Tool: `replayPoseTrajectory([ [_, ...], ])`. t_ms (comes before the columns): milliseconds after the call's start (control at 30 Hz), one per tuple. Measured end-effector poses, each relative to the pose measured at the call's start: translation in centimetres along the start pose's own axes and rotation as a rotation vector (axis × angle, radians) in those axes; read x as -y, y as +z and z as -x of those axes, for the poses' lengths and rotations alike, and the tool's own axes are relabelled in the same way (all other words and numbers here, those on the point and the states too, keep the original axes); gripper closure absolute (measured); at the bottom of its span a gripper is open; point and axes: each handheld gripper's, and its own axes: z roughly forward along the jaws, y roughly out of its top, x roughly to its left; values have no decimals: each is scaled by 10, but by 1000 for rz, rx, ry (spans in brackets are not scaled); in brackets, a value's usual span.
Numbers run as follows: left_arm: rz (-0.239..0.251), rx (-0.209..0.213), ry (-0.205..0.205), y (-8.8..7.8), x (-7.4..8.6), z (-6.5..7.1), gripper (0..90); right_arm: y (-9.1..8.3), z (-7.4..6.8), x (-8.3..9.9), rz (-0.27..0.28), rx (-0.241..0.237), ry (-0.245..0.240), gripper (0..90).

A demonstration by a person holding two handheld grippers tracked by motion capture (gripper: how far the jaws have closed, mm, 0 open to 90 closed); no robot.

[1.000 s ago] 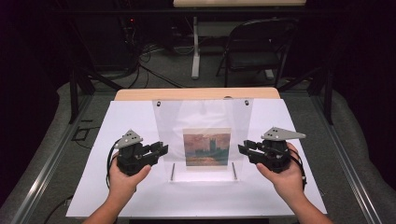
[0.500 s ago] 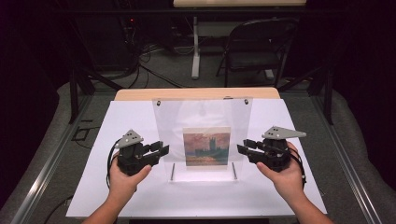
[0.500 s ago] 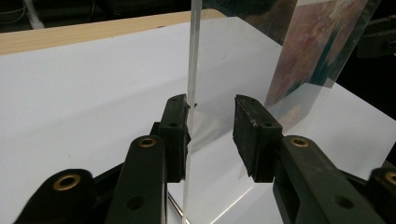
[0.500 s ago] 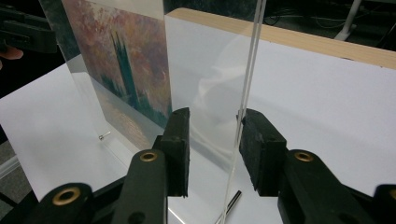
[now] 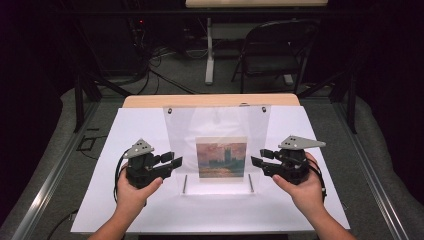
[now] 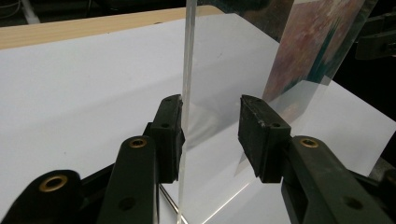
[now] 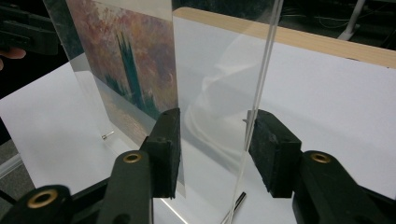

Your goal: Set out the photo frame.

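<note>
A clear acrylic panel (image 5: 217, 125) stands upright at the middle of the white table top, with a reddish and teal painting print (image 5: 221, 157) in its lower half. My left gripper (image 5: 176, 162) is open at the panel's left edge. In the left gripper view the panel's edge (image 6: 187, 70) runs between the jaws of the left gripper (image 6: 210, 107), close to the left one, with the print (image 6: 317, 42) beyond. My right gripper (image 5: 256, 159) is open at the right edge. There the edge (image 7: 264, 70) stands inside the right gripper (image 7: 215, 119), near its right jaw, with the print (image 7: 126, 60) by the left jaw.
A white sheet (image 5: 140, 130) covers the table, with a wooden strip (image 5: 210, 100) at the far edge. Two metal pins (image 5: 184, 183) lie at the panel's foot. A folding chair (image 5: 272, 50) and cables sit on the floor behind.
</note>
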Motion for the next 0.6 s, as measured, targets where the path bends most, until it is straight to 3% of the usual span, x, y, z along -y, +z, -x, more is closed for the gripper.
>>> replayPoseTrajectory([
  [233,-5,-1,-7,-3,-1,-1,509,1,0,-1,3,2,-2,447],
  [600,19,-79,24,-19,2,-6,416,-11,4,-2,15,41,-13,393],
])
